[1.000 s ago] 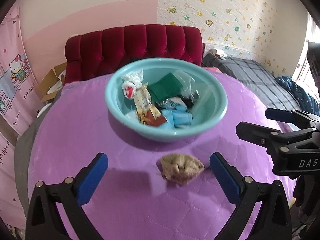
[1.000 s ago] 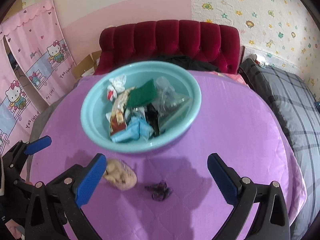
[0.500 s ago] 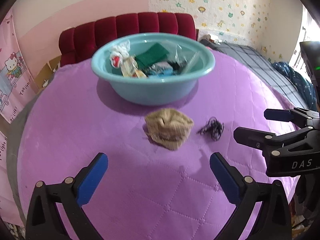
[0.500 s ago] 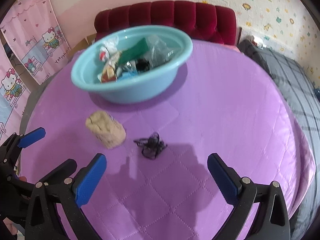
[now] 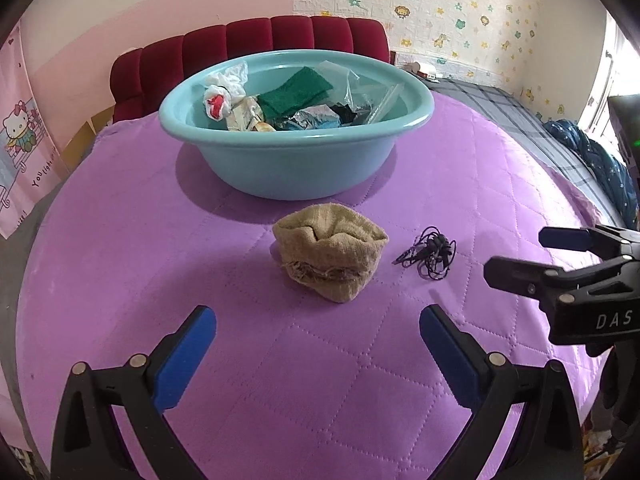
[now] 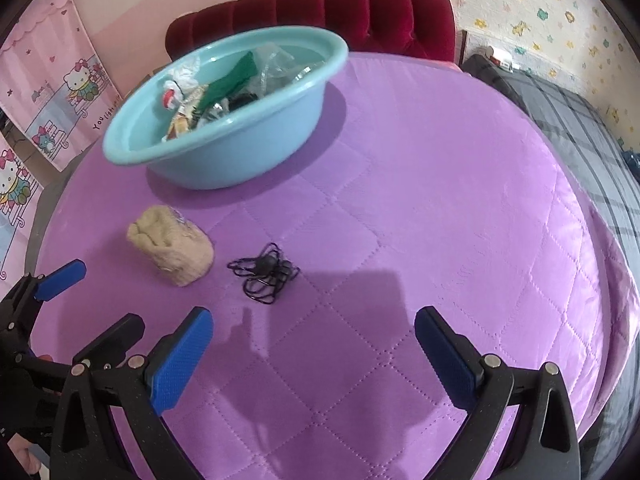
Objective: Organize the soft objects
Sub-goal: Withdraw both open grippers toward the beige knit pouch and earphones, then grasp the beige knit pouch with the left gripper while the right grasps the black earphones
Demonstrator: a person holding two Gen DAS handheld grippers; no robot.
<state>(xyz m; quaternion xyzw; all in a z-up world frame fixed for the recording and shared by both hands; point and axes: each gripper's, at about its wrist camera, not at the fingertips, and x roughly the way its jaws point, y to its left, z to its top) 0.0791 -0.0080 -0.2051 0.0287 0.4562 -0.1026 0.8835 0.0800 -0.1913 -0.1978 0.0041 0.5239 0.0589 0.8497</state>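
While both tools are hanging wide open over the purple quilted tabletop, neither one is holding anything. The left tool is pointing at a tan rolled-up sock, which is lying just ahead of its blue fingers and not touching them. Just beside the sock, on its right, a small black tangled cord is lying flat on the cloth. Behind them both, a big light-blue bowl is sitting near the sock. The bowl is holding a pile of soft things: a green cloth, a white crumpled bag, clear plastic wrap and some small packets. The right tool is hanging closer to the near edge, with the cord a little ahead of it and to the left, and the sock farther left. In the left view the right tool is showing at the right side. A red padded headboard is standing behind the bowl.
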